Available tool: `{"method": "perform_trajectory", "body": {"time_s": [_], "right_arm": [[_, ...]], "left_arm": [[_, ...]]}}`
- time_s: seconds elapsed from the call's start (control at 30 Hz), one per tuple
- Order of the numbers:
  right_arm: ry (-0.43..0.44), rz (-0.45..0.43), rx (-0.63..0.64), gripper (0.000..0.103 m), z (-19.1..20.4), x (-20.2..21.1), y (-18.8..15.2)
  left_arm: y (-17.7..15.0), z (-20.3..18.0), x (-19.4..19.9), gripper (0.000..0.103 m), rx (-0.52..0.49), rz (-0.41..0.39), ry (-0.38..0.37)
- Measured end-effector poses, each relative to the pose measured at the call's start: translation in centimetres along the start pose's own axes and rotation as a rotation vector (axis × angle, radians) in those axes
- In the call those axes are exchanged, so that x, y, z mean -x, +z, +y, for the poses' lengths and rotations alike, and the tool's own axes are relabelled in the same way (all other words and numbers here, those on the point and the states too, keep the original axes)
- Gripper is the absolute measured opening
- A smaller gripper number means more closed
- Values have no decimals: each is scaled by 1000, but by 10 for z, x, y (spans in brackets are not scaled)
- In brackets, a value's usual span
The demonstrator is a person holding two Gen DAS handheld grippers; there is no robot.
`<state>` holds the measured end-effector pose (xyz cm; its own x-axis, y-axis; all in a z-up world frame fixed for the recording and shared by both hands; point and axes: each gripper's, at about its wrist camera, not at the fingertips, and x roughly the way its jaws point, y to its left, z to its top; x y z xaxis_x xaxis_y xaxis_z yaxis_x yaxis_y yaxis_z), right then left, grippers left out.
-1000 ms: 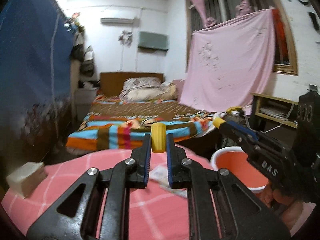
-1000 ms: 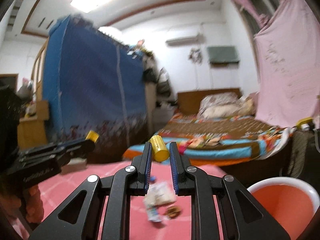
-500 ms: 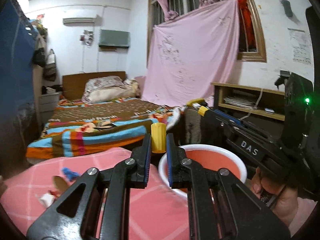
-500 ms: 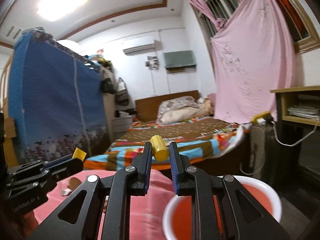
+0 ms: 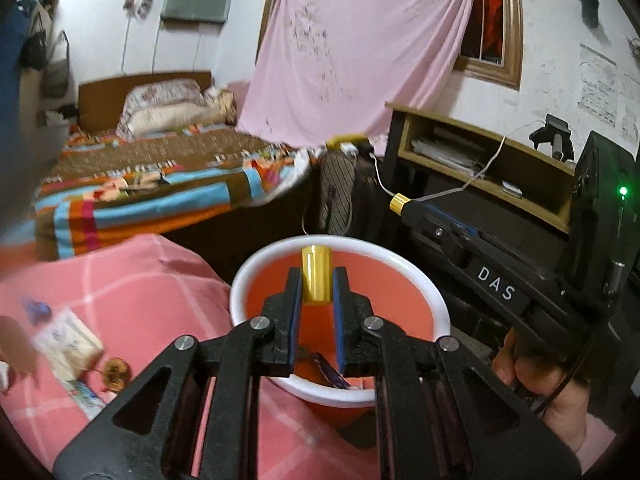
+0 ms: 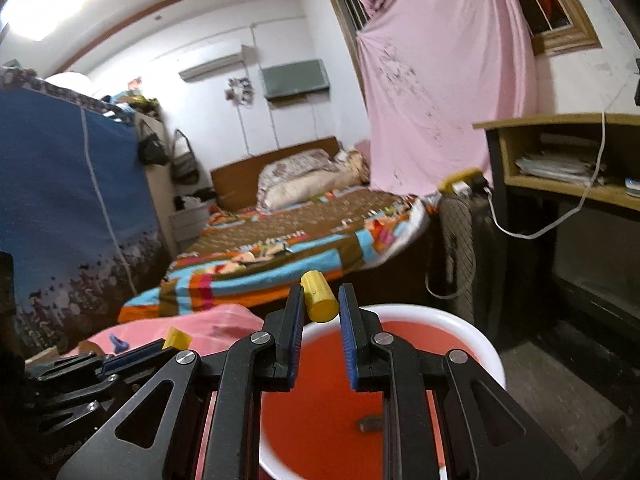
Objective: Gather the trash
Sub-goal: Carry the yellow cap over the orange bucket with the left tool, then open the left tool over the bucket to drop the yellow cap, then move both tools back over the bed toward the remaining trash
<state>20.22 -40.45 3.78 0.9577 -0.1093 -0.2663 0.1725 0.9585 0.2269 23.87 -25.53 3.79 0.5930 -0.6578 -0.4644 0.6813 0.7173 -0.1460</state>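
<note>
My left gripper [image 5: 317,292] and right gripper [image 6: 320,312] are both closed and empty above the red basin [image 5: 400,272].

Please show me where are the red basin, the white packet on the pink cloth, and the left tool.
red basin [image 5: 428,300], left wrist view, white rim.
white packet [image 5: 68,346], left wrist view, top face.
left tool [image 5: 316,288], left wrist view, between fingertips.

Both wrist views over bucket [image 5: 400,268]
</note>
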Motion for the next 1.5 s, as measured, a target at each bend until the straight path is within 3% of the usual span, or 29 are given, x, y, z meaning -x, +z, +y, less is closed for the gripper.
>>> {"method": "perform_trajectory", "body": {"time_s": [0.23, 0.33, 0.4, 0.67, 0.7, 0.83, 1.0, 1.07, 1.13, 1.27, 1.33, 1.4, 1.5], "right_arm": [[-52, 83, -21, 16, -14, -8, -7], [-61, 98, -27, 17, -17, -10, -8], [-66, 100, -28, 17, -18, -10, -8], [-84, 98, -17, 18, -19, -13, -4], [-86, 93, -14, 20, -18, -13, -4], [-70, 45, -7, 45, -9, -8, 0], [-35, -31, 30, 48, 11, -1, 5], [-20, -55, 39, 57, 19, 0, 6], [-1, -89, 46, 78, 27, 2, 7], [51, -165, 63, 85, 45, 8, 10], [71, -200, 73, 102, 53, 11, 9], [87, -240, 79, 103, 62, 15, 8], [121, -268, 95, 103, 74, 16, 8]], "left_arm": [[-3, -2, -21, 0, 66, 82, -50], [-4, -7, -27, 5, 79, 106, -55], [-4, -7, -28, 12, 94, 108, -64], [-2, 4, -18, 19, 142, 80, -48], [-2, 6, -16, 21, 149, 71, -39], [1, 17, 1, 28, 163, 15, 17], [1, 33, 29, 43, 157, -77, 120], [1, 40, 39, 49, 159, -108, 153], [0, 48, 52, 56, 163, -145, 196], [-3, 65, 75, 70, 174, -211, 275], [-6, 73, 87, 77, 182, -242, 313], [-9, 81, 98, 92, 187, -270, 351], [-16, 93, 116, 92, 196, -325, 423]]}}
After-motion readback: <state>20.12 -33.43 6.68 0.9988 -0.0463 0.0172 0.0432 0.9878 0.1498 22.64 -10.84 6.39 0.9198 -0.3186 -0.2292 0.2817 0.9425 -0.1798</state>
